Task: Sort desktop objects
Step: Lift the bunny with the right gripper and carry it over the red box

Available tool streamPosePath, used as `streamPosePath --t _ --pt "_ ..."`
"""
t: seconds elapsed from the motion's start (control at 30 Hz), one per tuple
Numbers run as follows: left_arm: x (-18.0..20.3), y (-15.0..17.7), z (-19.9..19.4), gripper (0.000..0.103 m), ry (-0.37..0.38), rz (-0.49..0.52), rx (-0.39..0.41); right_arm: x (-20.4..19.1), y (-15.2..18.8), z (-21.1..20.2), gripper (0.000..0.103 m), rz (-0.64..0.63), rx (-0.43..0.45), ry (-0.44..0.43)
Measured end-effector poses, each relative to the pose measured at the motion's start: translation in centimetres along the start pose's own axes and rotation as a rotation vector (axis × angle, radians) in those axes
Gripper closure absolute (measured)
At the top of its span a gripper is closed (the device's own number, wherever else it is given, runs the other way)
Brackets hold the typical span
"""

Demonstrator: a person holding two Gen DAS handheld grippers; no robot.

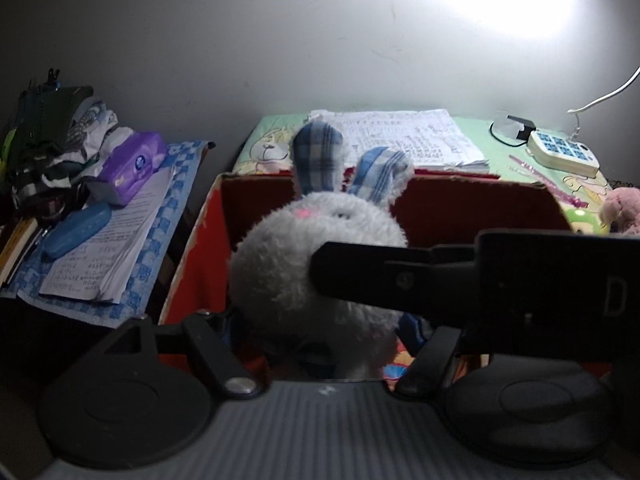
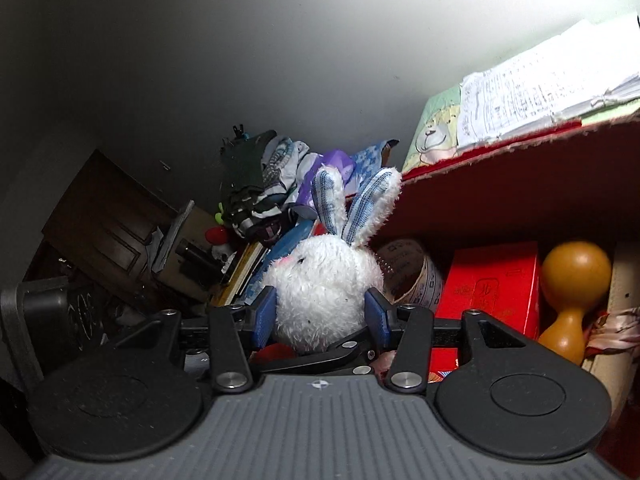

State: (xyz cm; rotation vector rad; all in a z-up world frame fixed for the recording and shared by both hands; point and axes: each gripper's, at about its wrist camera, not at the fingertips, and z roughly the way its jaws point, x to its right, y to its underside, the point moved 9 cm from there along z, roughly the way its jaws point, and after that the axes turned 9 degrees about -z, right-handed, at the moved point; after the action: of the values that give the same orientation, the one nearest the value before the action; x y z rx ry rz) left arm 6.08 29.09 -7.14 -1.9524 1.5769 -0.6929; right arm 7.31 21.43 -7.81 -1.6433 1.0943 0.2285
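Two views: both look onto a red cardboard box (image 1: 480, 204) standing on a cluttered surface (image 1: 476, 128), with a white plush rabbit (image 2: 324, 284) over its open top.
Box: largest thing, stiff cardboard with a ragged rim; I judge it light, and it needs no handling now.
Rabbit: round, fluffy, with blue-checked ears upright; probably very light and soft, squashing under pressure, not fragile, not slippery. Best held across the ball of the body, not by the floppy ears.
Right hand-held gripper (image 2: 322, 312): its blue pads (image 2: 264, 312) press the rabbit's body from either side, so it is clenched on the toy, above the box's left part.
Left hand-held gripper (image 1: 316, 344): the rabbit hides the fingertips; I cannot tell whether it grips or stands released. A black bar, seemingly part of the other tool, crosses in front.
Right wrist view only: box contents, a red carton (image 2: 488, 284), a paper cup (image 2: 416, 276) and an orange wooden gourd-shaped piece (image 2: 572, 292).
Left wrist view only: far surface with a stack of written sheets (image 1: 412, 140), a white power strip (image 1: 564, 152), a pink plush (image 1: 624, 208) at right, and a purple case (image 1: 132, 168) on the left side table.
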Motion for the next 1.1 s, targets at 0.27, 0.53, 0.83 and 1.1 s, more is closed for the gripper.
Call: streamPosePath --t 0.27,0.53,0.83,1.1 --pt "-2.0 0.9 2.8 0.031 -0.031 0.039 -0.069 0.8 1.0 2.3 0.052 0.018 -0.042 0.046" --pt "-1.9 1.0 3.3 0.023 -0.072 0.084 -0.096 1.6 1.6 3.7 0.048 0.039 -0.072 0.089" --pt "-1.8 1.4 3.7 0.023 -0.116 0.091 -0.153 1.8 1.3 2.7 0.045 0.03 -0.069 0.111" --pt "-1.5 1.7 3.7 0.022 -0.14 0.087 -0.179 2.2 0.5 1.0 0.048 0.033 -0.03 0.119"
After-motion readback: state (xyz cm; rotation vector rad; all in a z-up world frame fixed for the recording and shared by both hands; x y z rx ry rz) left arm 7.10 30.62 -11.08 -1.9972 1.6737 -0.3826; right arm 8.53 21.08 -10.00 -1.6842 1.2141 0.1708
